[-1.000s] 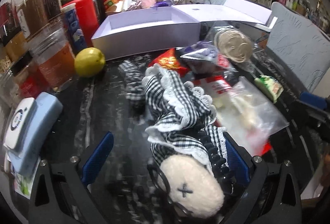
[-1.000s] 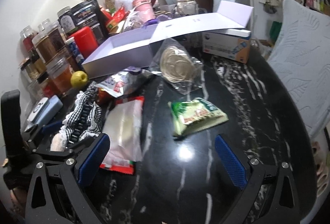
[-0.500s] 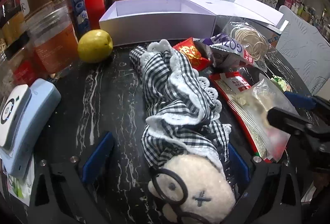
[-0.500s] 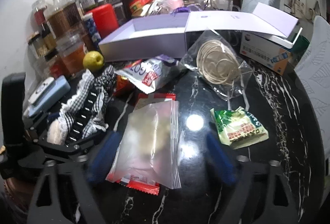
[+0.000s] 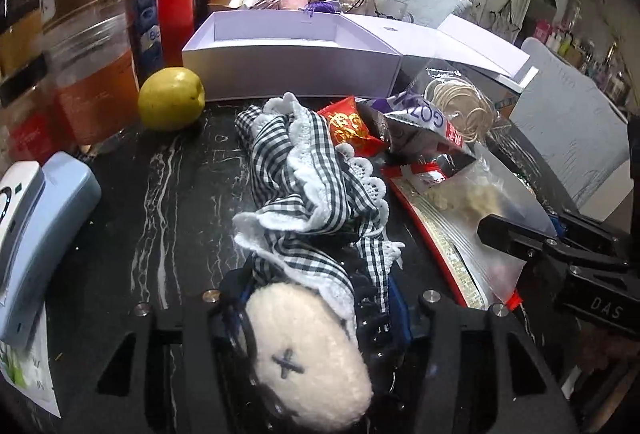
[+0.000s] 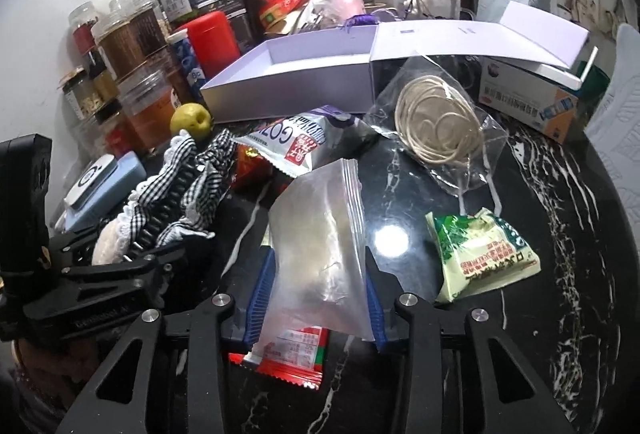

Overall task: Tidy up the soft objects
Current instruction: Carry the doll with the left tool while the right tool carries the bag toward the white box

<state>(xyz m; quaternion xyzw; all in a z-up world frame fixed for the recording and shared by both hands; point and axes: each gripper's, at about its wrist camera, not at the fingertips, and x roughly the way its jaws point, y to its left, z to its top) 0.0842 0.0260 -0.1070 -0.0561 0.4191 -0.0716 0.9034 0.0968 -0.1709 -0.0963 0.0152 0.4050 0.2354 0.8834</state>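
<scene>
Left gripper (image 5: pixel 320 298): jaws closing, narrow, on the soft doll (image 5: pixel 308 234) in a black-and-white checked dress; blue pads sit against its sides just behind the white knitted head, which fills the near edge of the left wrist view. The doll lies lengthwise on the black marbled table (image 5: pixel 160 194), dress trailing toward the far side.

Right gripper (image 6: pixel 316 294): jaws closing, narrow, on the clear zip bag (image 6: pixel 320 242); blue pads press both edges of the bag's near end. A red-edged packet (image 6: pixel 288 358) lies under the bag.

Doll sits left of the zip bag, the two close together.

Far side: open lavender box (image 6: pixel 288 82), empty as far as its interior shows, its lid (image 6: pixel 472 38) folded out to the right. Yellow fruit (image 5: pixel 170 98) near the box's left corner. Purple-and-white snack bag (image 6: pixel 296 142) between box and zip bag. Clear bag of coiled cord (image 6: pixel 436 122) to the right, green packet (image 6: pixel 480 254) nearer, right of the zip bag, apart from it. Jars (image 6: pixel 132 38) crowd the far left.
</scene>
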